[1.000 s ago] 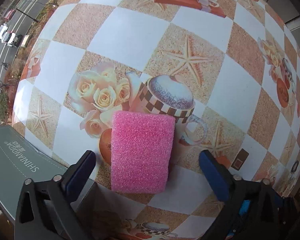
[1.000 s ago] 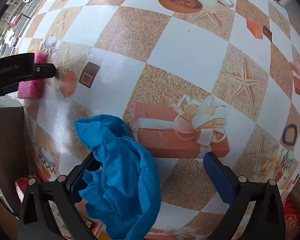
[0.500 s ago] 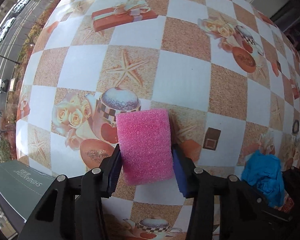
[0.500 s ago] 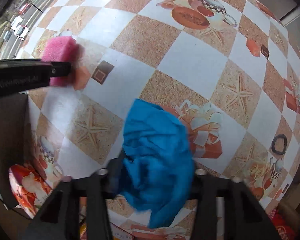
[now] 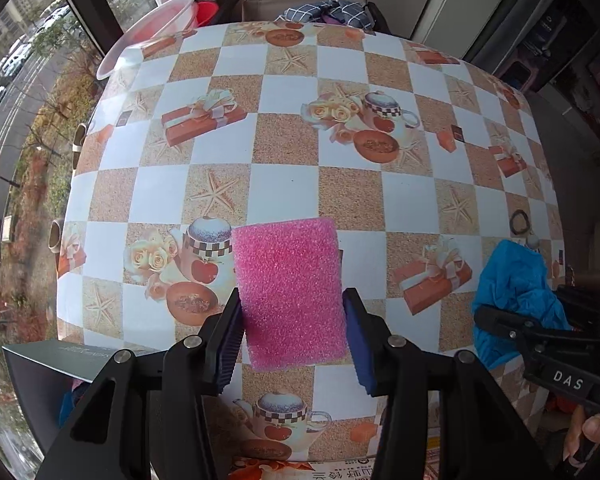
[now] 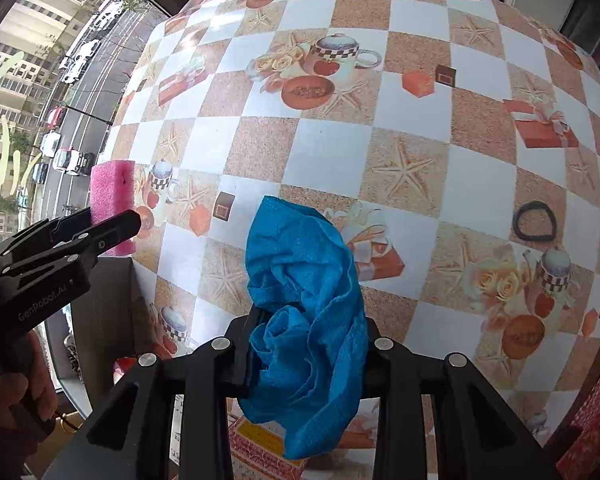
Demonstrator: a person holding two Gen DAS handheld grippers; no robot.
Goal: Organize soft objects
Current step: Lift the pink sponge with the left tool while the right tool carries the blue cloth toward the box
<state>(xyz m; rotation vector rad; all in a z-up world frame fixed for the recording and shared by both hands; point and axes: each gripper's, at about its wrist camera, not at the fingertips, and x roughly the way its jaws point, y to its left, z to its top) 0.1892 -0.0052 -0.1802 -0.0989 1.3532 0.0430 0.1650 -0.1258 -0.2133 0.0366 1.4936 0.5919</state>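
Note:
My left gripper (image 5: 292, 332) is shut on a pink sponge (image 5: 290, 292) and holds it up above the patterned tablecloth (image 5: 340, 184). The sponge also shows in the right wrist view (image 6: 112, 192), clamped in the left gripper (image 6: 112, 224) at the left. My right gripper (image 6: 306, 340) is shut on a crumpled blue cloth (image 6: 304, 312) that hangs out in front of and below the jaws. The cloth (image 5: 516, 288) and the right gripper (image 5: 496, 320) also appear at the right of the left wrist view.
A grey box (image 5: 52, 364) sits at the table's near left edge. A black hair tie (image 6: 534, 222) lies on the table at the right. A clear plastic bowl (image 5: 156, 28) stands at the far left corner. Folded fabric (image 5: 332, 10) lies beyond the far edge.
Both grippers went from open to shut, the left on the sponge and the right on the cloth. Both have since lifted and pulled back, so more of the table shows.

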